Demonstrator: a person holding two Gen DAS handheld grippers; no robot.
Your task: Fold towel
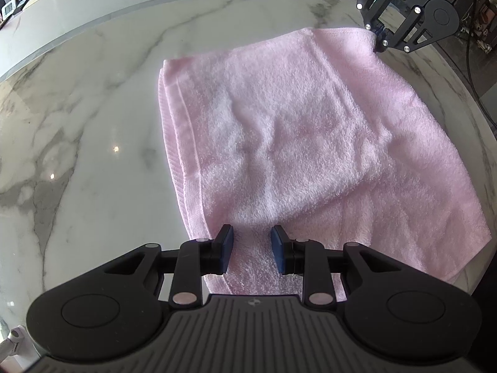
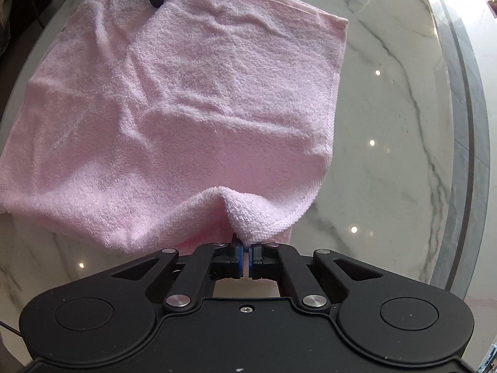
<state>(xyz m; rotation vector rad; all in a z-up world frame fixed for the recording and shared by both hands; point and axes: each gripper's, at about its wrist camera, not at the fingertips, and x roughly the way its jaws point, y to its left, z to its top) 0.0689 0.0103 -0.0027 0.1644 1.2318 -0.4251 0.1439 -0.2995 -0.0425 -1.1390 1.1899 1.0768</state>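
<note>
Right wrist view: right gripper [image 2: 247, 253] pinched on towel [image 2: 202, 99] corner at 6 o'clock; thin bite may slip; left gripper [image 1: 251, 245] part-open astride the edge, gripping nothing, so that side would drag.

A pink towel [image 1: 279, 143] lay on the marble table [image 1: 77, 124]. The left gripper [image 1: 251, 245] stood open over its near edge; the right gripper [image 1: 379, 39] pinched the far corner

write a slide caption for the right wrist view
Right gripper pinches a pink towel edge on the marble table.
</note>
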